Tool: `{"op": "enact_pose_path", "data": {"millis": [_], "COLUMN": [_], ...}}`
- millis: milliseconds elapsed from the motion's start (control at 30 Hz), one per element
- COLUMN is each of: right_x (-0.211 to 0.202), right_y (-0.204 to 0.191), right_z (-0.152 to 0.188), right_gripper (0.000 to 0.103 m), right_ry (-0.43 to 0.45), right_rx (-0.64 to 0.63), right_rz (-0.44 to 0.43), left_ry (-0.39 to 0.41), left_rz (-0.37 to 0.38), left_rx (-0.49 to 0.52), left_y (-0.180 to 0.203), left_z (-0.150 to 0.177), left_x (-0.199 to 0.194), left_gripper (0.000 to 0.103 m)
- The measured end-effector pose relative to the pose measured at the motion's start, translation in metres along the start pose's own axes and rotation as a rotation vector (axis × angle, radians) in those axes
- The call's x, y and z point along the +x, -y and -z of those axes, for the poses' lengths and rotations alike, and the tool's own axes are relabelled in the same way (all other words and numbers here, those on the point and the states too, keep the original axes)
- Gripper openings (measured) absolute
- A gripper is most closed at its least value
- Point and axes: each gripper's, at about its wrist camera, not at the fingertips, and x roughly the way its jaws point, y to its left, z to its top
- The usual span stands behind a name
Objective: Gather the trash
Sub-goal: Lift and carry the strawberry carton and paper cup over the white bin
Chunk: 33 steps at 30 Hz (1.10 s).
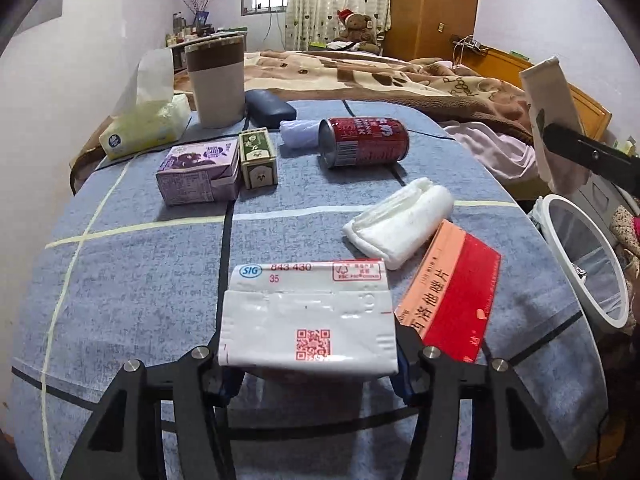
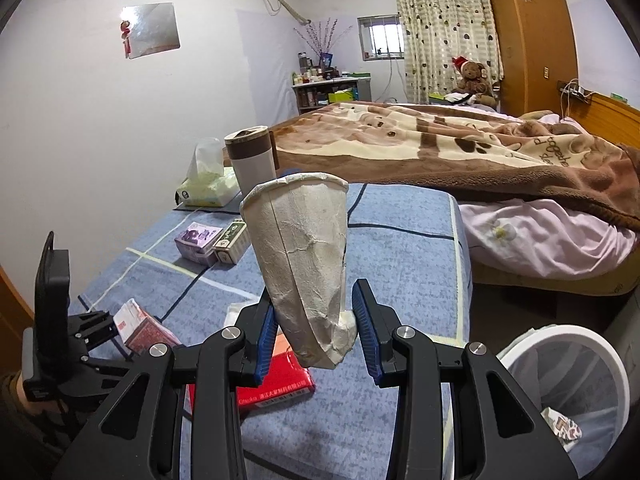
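Note:
My left gripper (image 1: 310,364) is shut on a flattened white drink carton (image 1: 306,320) with a red QR code, held just above the blue cloth table (image 1: 120,280). My right gripper (image 2: 316,332) holds a crumpled paper cup (image 2: 304,264) between its blue pads (image 2: 266,340), raised above the table's right side; the cup (image 1: 550,108) also shows in the left wrist view. A white trash bin (image 2: 568,396) with a liner stands on the floor at the table's right; it also shows in the left wrist view (image 1: 584,256). A red can (image 1: 364,142) lies on its side farther back.
On the table lie a folded white tissue (image 1: 400,220), a red-and-orange box (image 1: 452,300), a purple carton (image 1: 196,172), a small green box (image 1: 258,158), a crumpled plastic bag (image 1: 298,133), a dark glasses case (image 1: 270,107), a tumbler (image 1: 216,80) and a tissue pack (image 1: 148,124). A bed (image 2: 480,152) lies beyond.

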Motion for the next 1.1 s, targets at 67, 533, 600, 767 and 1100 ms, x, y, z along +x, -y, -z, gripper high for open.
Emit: {"op": "enact_pose_path", "data": {"millis": [67,533,600,767,1100], "right_x": [-0.003,-0.049,-0.058,-0.075,-0.104], "right_y": [-0.001,0.02,0.026,0.041,0.077], "right_z": [0.001,0.01,0.011,0.018,0.038], "right_gripper": [0.038,0.038,0.038,0.038,0.038], "right_ry": [0.004,0.067,0.076,0.09,0.085], "right_rx": [0.003,0.043,0.053,0.084,0.171], "right_rz": [0.002,0.069,0.087,0.137,0.261], "left_ry": [0.008,0.138,0.15,0.186,0.209], "left_rz": [0.001,0.054,0.07,0.115,0.215], "left_rx": [0.0,0.08,0.096,0.139,0.233], "left_y": [0.003,0.059,0.071,0.108,0.188], "left_z": [-0.001,-0.023,-0.026,-0.035,-0.042], "left_x": [-0.004,-0.057,-0.062,-0.074,-0.078], "left_gripper": [0.057,0.057,0.057,0.057,0.057]}}
